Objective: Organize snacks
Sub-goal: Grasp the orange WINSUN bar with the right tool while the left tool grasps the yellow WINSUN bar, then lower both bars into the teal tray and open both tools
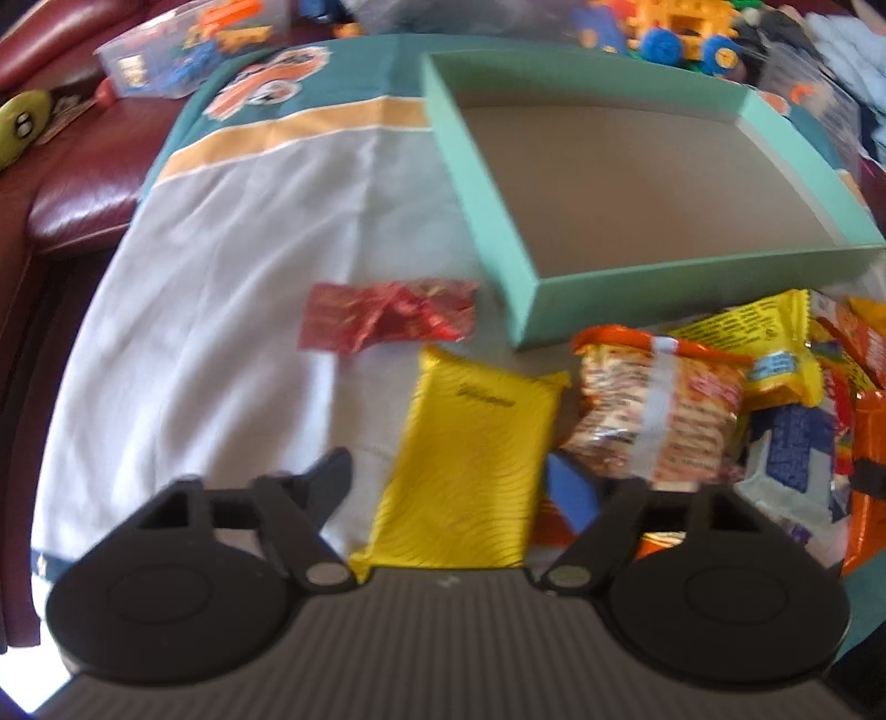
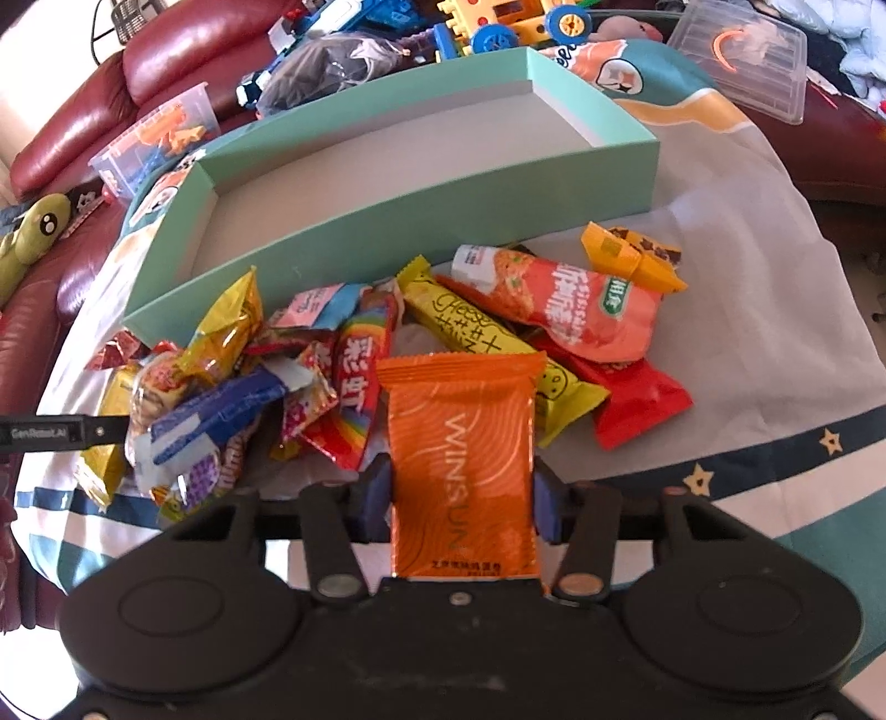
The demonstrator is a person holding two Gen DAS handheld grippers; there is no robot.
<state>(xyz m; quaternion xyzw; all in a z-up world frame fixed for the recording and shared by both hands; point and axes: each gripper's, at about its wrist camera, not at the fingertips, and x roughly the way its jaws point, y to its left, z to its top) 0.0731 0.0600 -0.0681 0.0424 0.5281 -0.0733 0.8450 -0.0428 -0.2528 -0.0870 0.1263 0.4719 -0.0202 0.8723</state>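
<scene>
A teal cardboard box (image 1: 487, 210), empty inside, stands on a cloth-covered table; it also shows in the right wrist view (image 2: 443, 221). A pile of snack packets (image 2: 332, 354) lies in front of it. My right gripper (image 2: 462, 493) is shut on an orange WINSUN packet (image 2: 462, 443) and holds it over the pile's near edge. My left gripper (image 1: 470, 476) is open, its fingers on either side of a yellow packet (image 1: 470, 459) lying on the cloth. A red wrapper (image 1: 387, 315) lies beyond it. A noodle packet (image 1: 659, 410) is to the right.
Toy bins and plastic toys (image 1: 681, 33) crowd the back of the table. A clear lidded bin (image 2: 742, 61) sits at the back right. A red leather sofa (image 2: 83, 111) with a green plush toy (image 2: 33, 238) lies to the left. The left gripper's finger (image 2: 61, 431) shows at the pile's left edge.
</scene>
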